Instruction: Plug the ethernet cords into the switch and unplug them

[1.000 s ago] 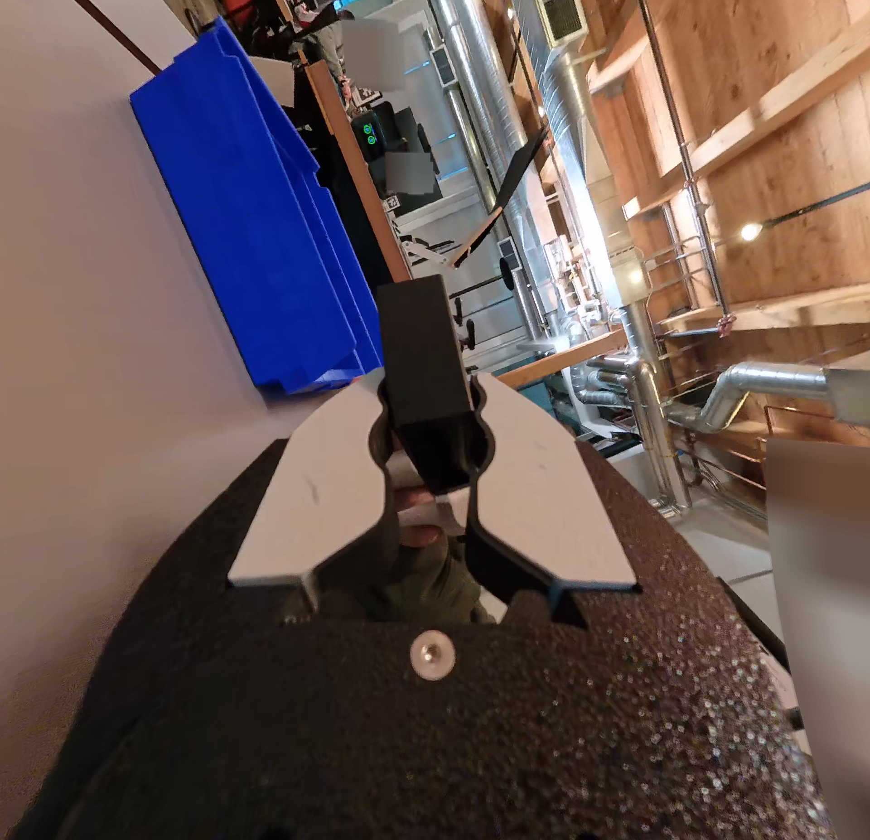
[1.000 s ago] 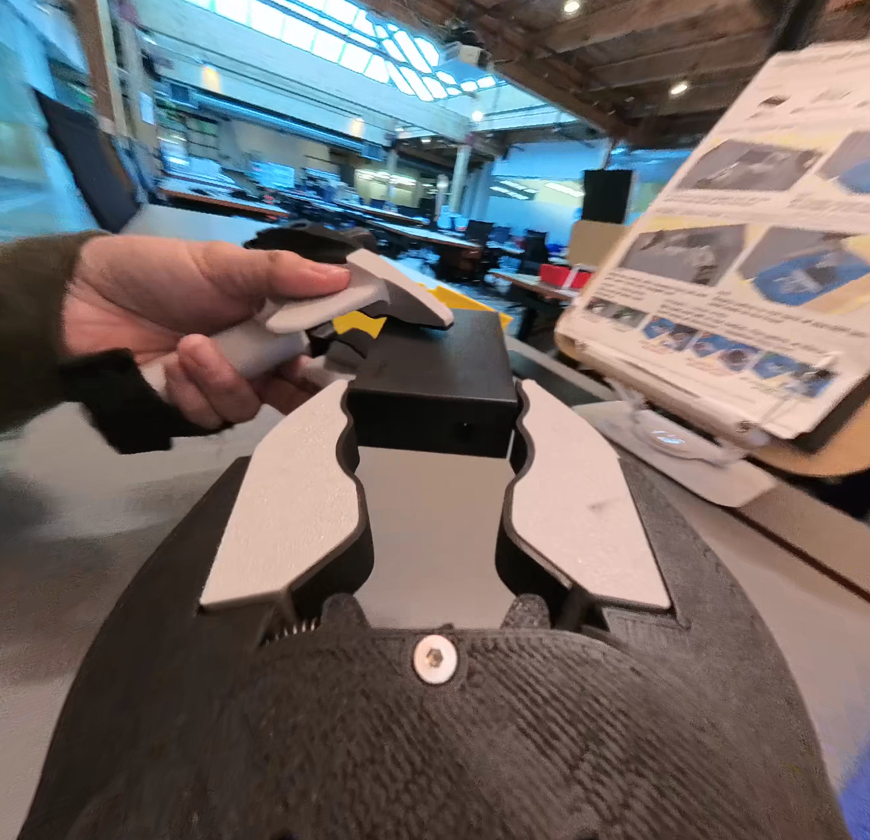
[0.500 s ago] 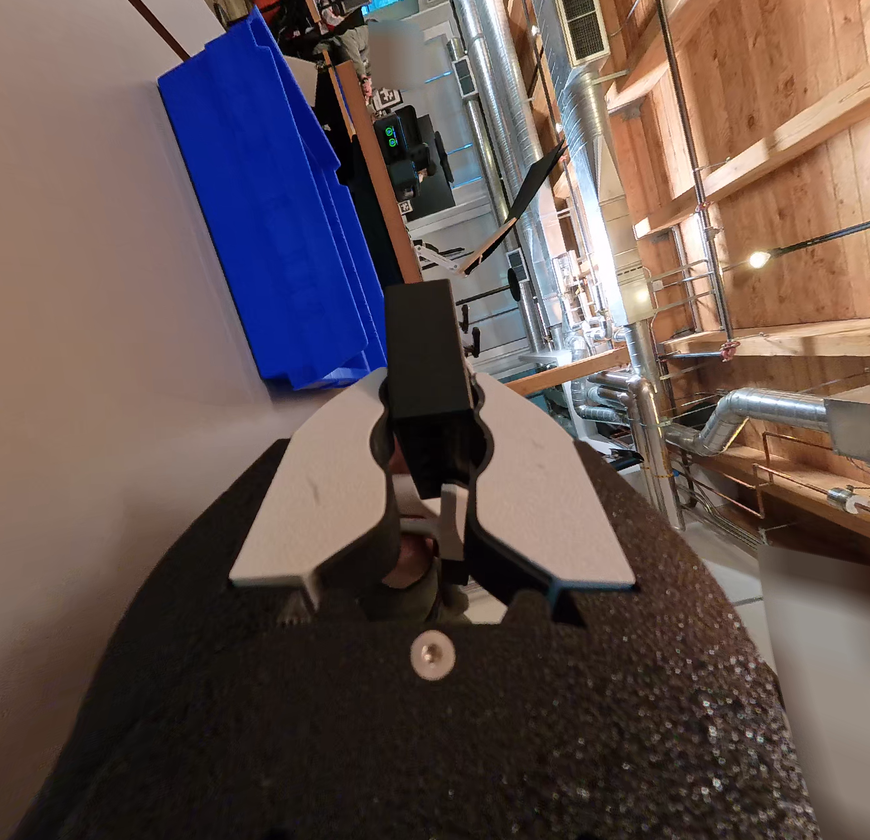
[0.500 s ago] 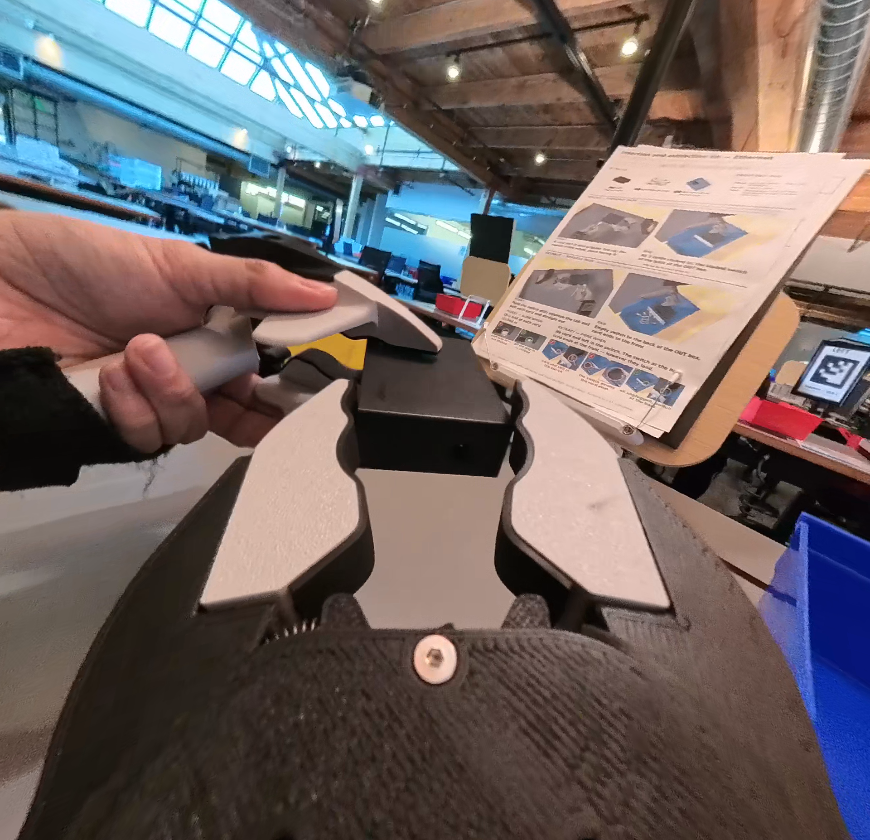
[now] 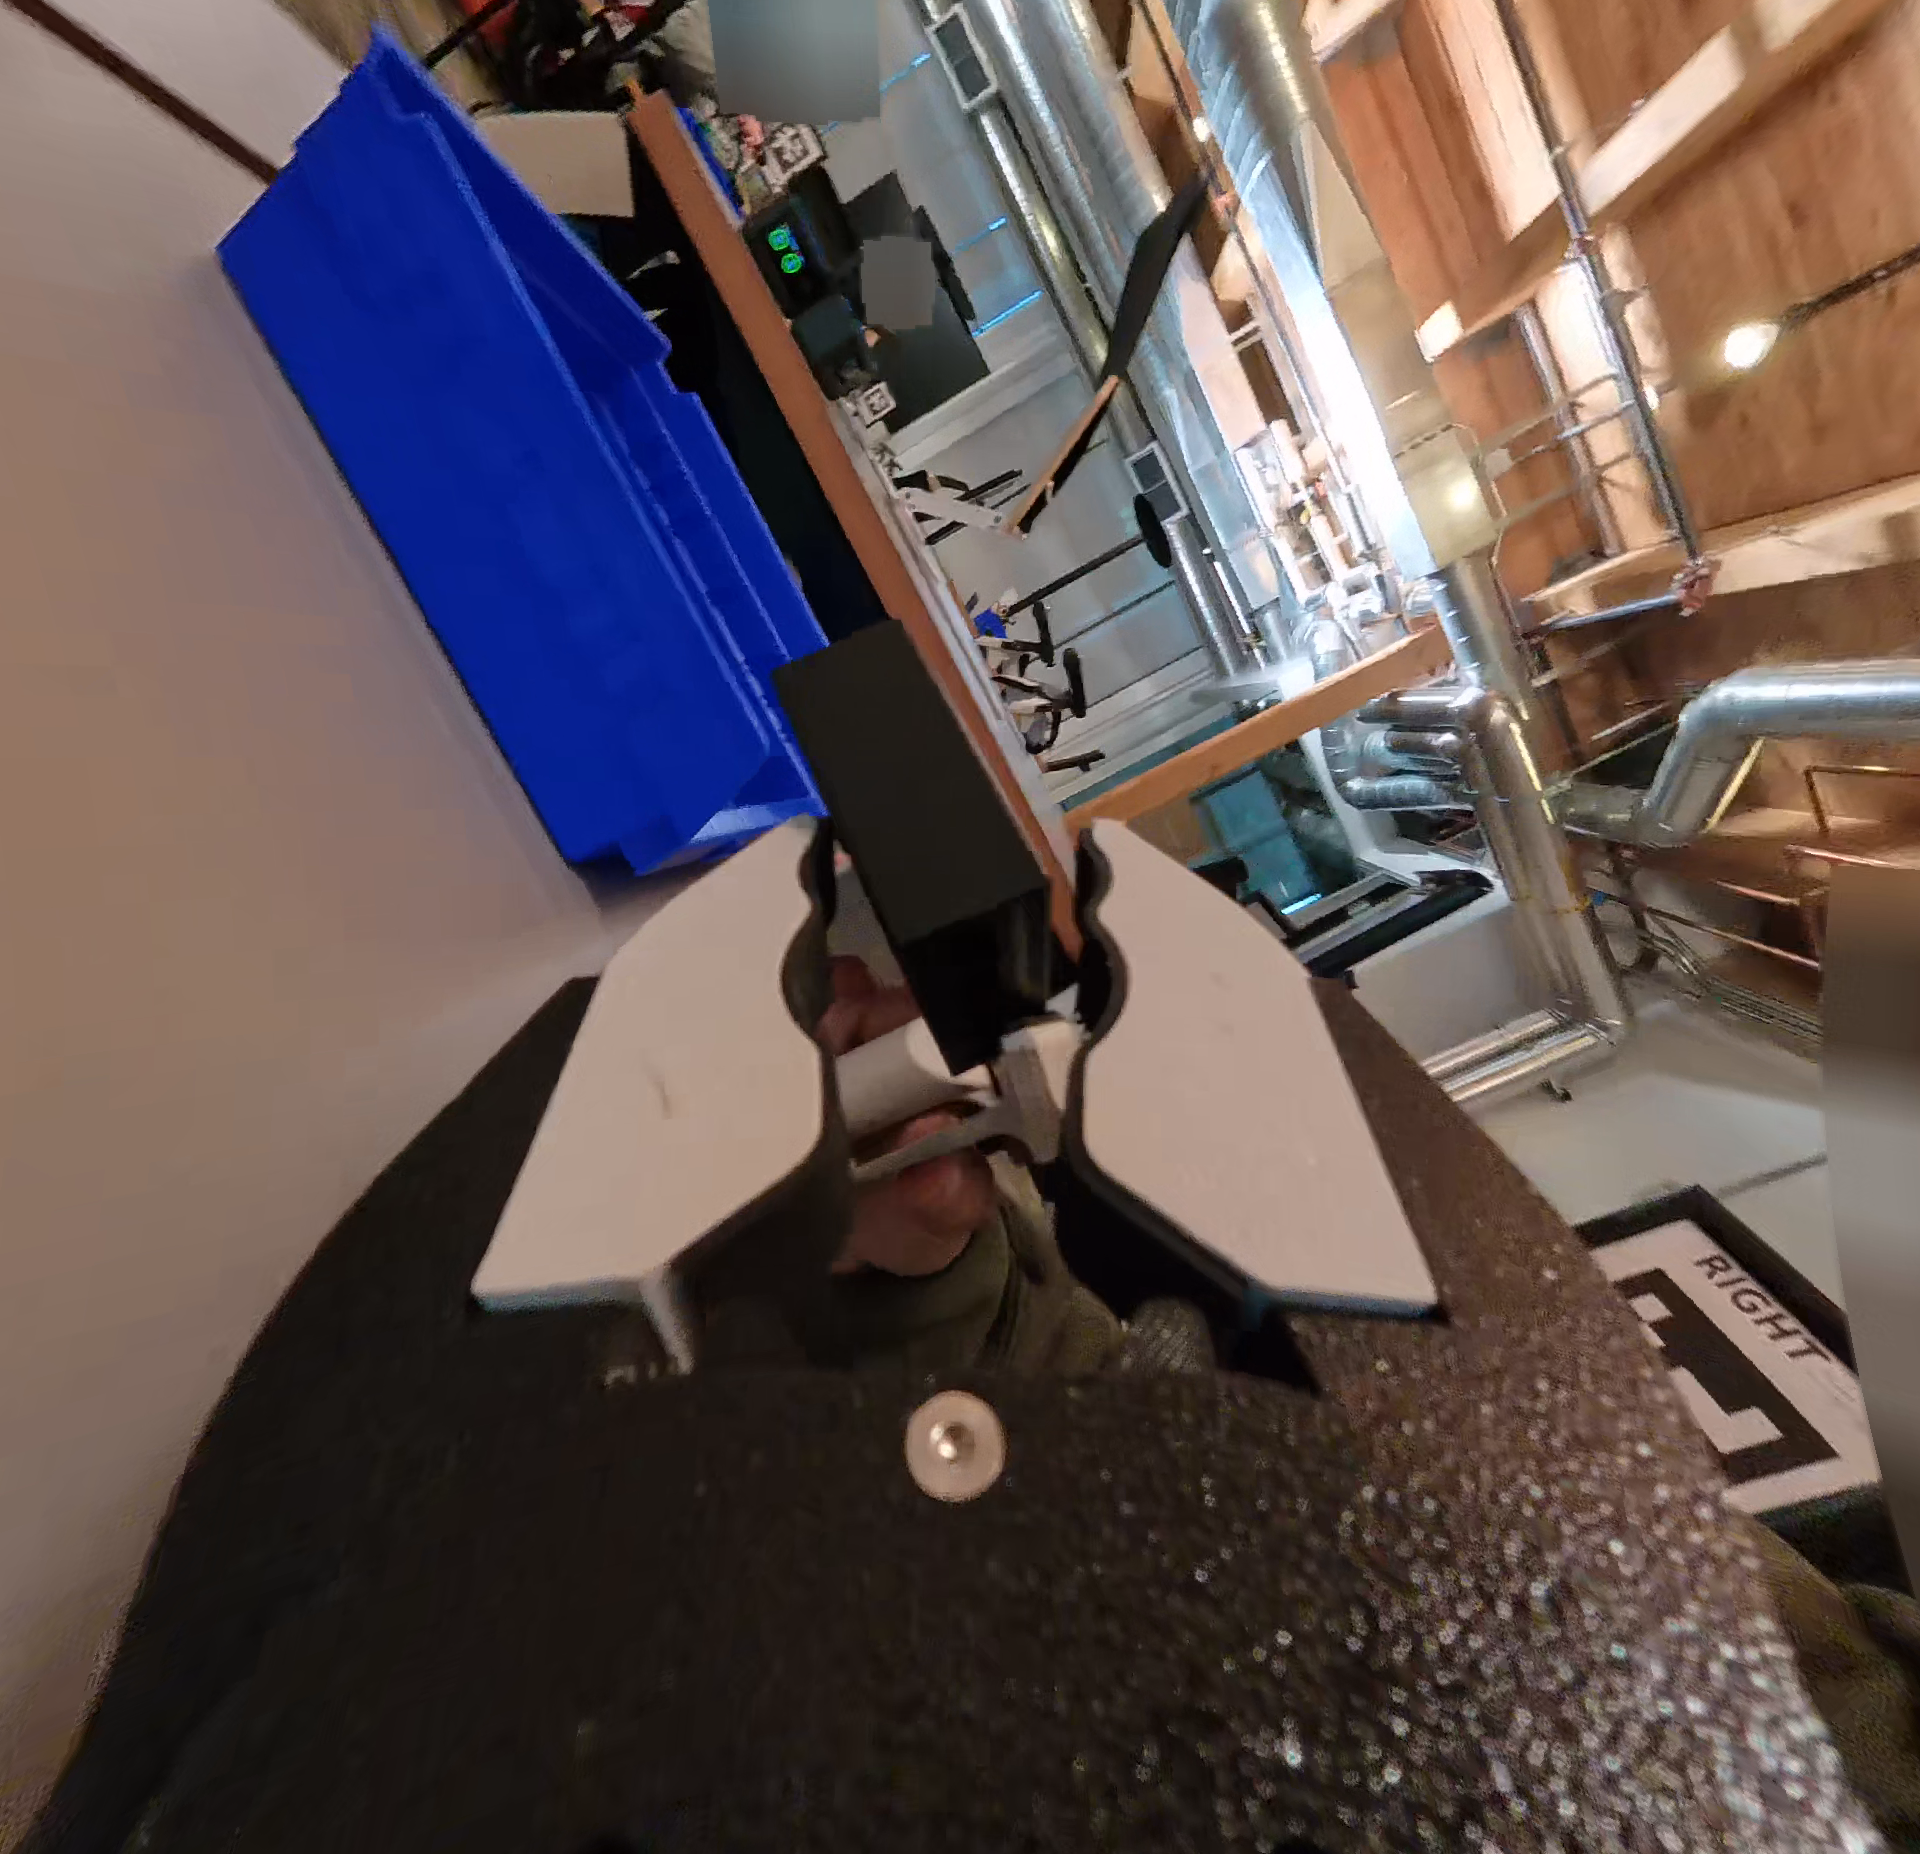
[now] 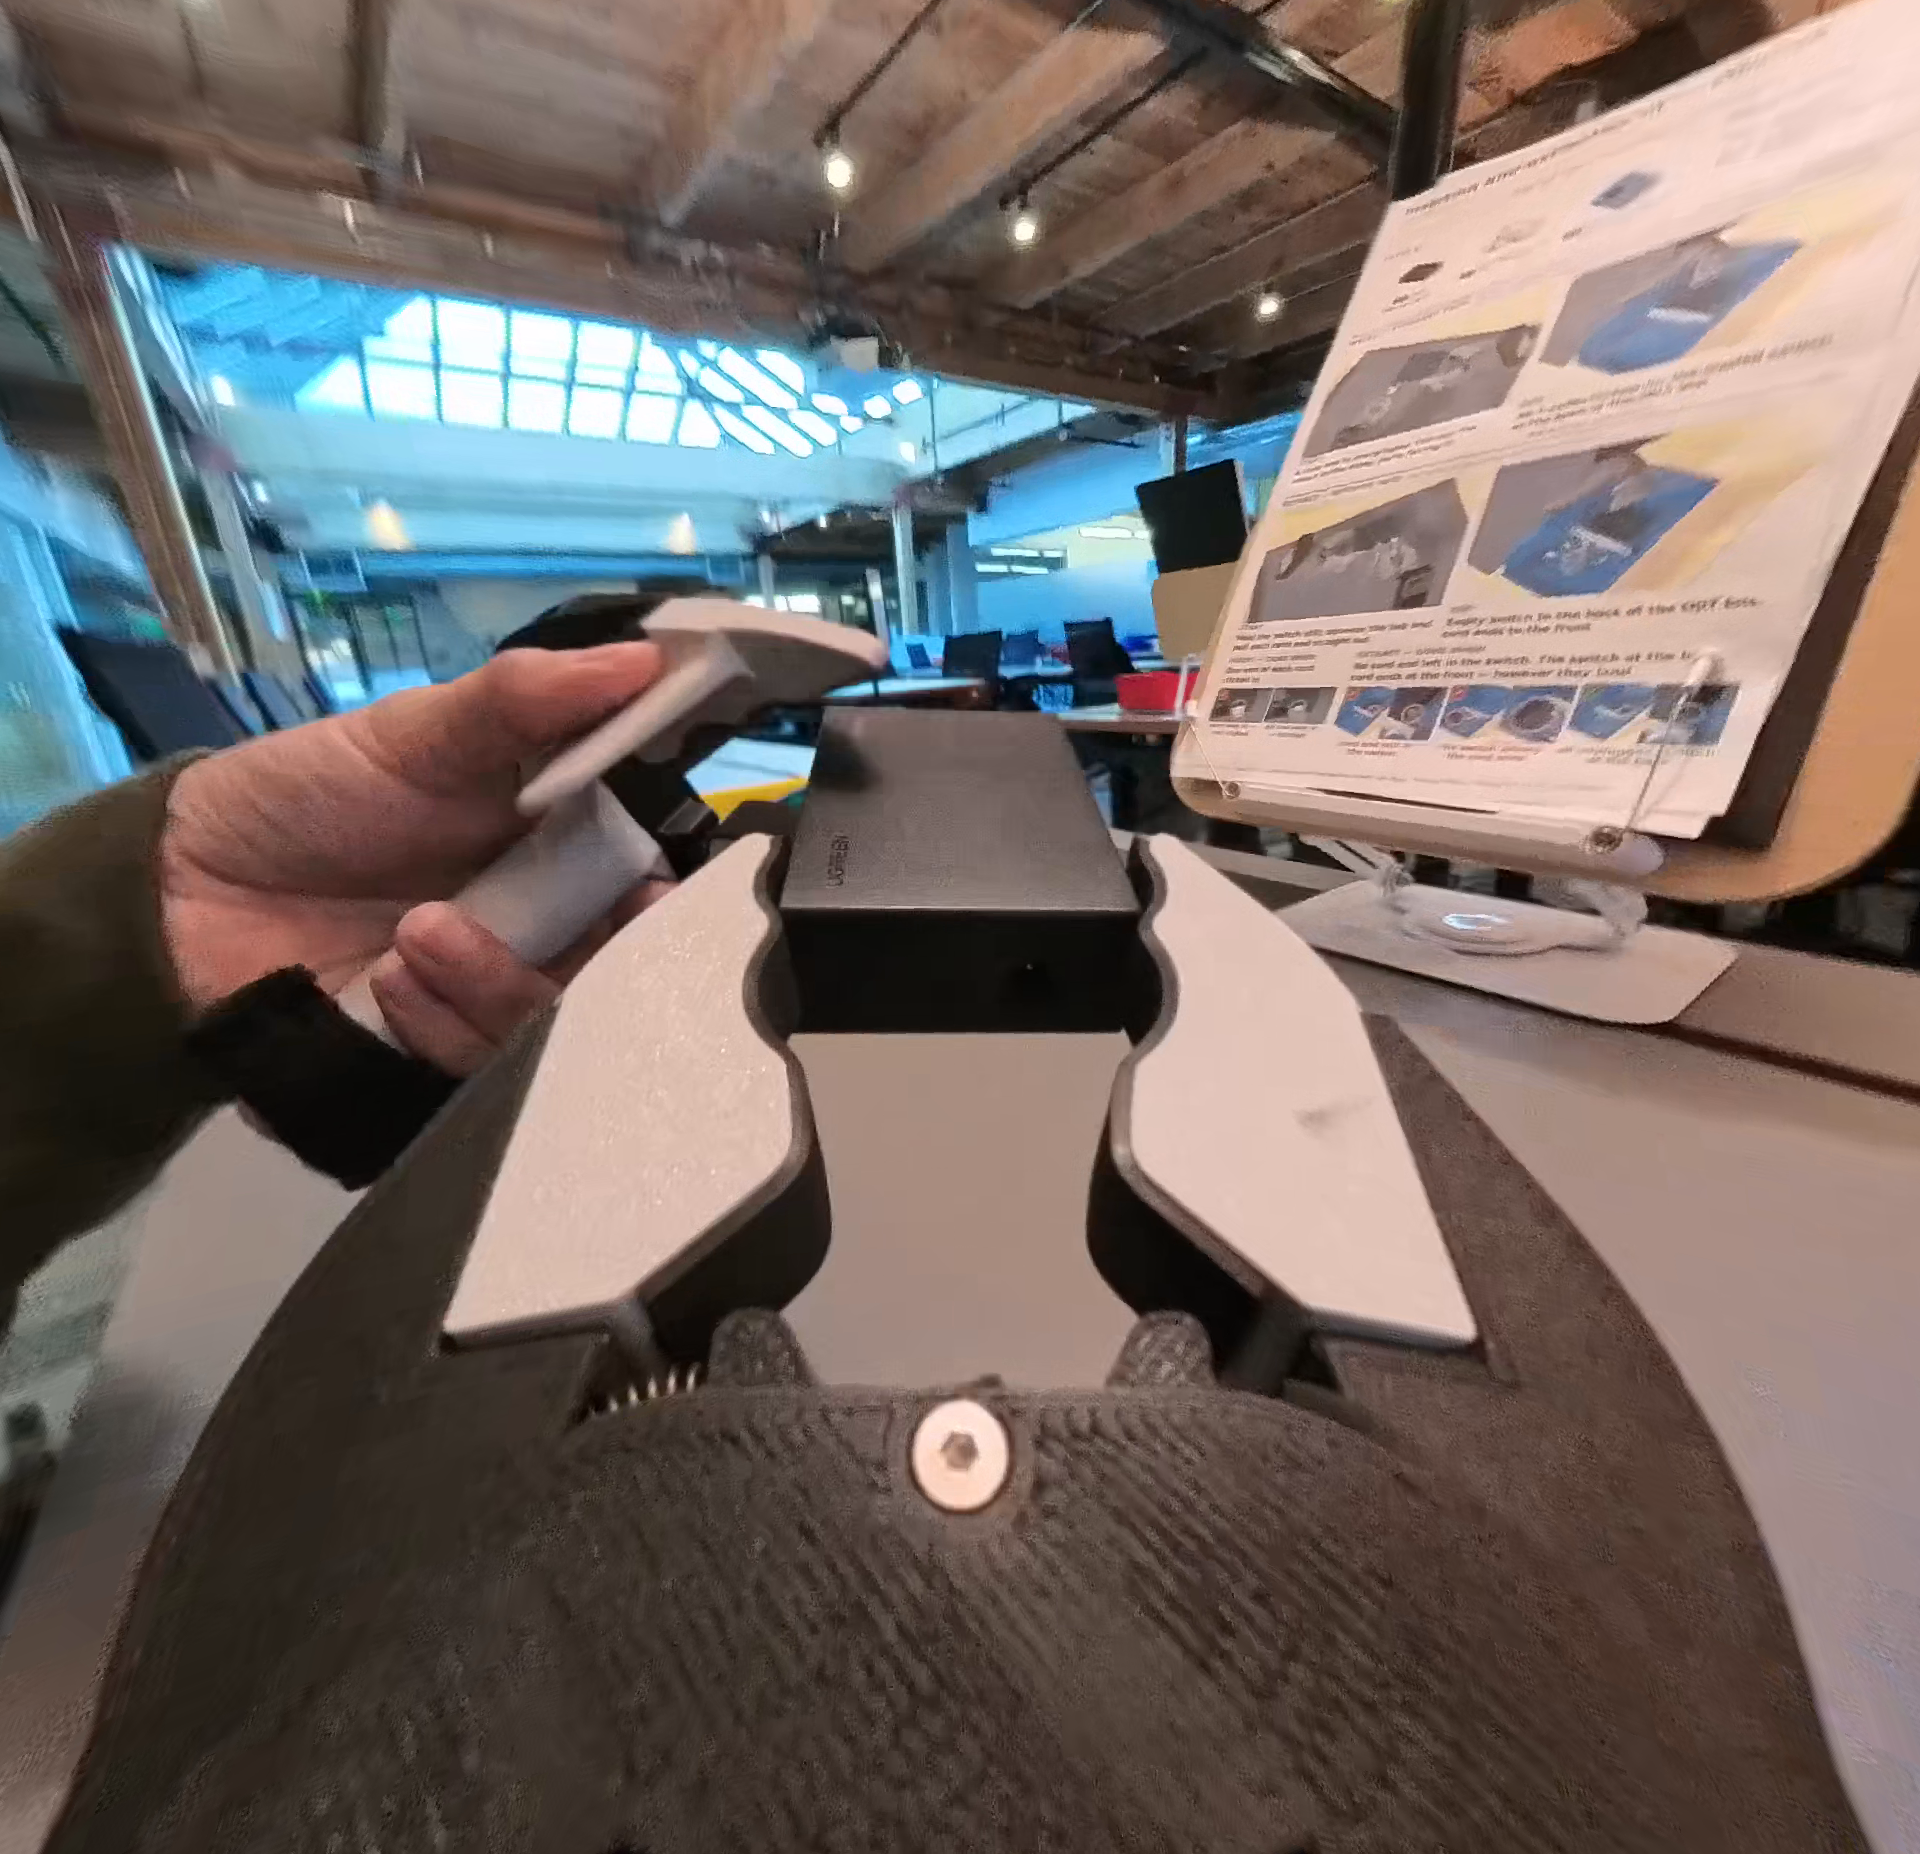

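The black switch box [image 6: 940, 796] is held in the air above the grey table [image 6: 1683, 1212]. My right gripper [image 6: 956, 859] is shut on its near end, one finger on each side. My left gripper [image 5: 951, 848] straddles the switch [image 5: 904, 817] from the other side with its jaws open, with small gaps on both sides. In the right wrist view its upper finger [image 6: 769, 651] hovers just above the switch top, held by a hand [image 6: 343, 848]. No ethernet cord is in view.
A blue plastic bin [image 5: 499, 474] stands on the table beyond the switch. A wooden stand with a printed picture sheet [image 6: 1558, 516] stands at the right on a white base [image 6: 1507, 942]. Workshop benches and pipes are far behind.
My left gripper's jaws have widened and its upper finger has lifted off the switch top. My right gripper keeps its hold. Both views have swung and tilted.
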A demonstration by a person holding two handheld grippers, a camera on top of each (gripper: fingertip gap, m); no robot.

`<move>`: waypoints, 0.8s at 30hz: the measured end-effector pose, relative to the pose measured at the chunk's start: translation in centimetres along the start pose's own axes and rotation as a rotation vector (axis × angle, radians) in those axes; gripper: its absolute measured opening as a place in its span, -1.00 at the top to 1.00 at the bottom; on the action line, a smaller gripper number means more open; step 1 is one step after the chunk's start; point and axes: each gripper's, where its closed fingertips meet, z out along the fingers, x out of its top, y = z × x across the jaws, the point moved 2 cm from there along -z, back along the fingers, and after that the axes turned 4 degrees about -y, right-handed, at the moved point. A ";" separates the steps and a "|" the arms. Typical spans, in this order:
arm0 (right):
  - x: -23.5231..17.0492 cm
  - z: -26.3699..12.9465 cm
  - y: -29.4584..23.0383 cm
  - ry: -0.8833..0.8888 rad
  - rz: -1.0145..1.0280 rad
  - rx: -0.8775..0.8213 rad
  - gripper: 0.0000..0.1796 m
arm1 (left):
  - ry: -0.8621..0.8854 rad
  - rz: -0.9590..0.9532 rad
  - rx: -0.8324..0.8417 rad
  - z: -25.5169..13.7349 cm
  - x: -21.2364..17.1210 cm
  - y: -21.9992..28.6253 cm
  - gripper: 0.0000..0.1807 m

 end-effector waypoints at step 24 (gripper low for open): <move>-1.0 0.0 0.8 -0.078 -0.034 -0.016 0.32 | -0.116 -0.020 0.008 0.5 -0.6 -1.3 0.62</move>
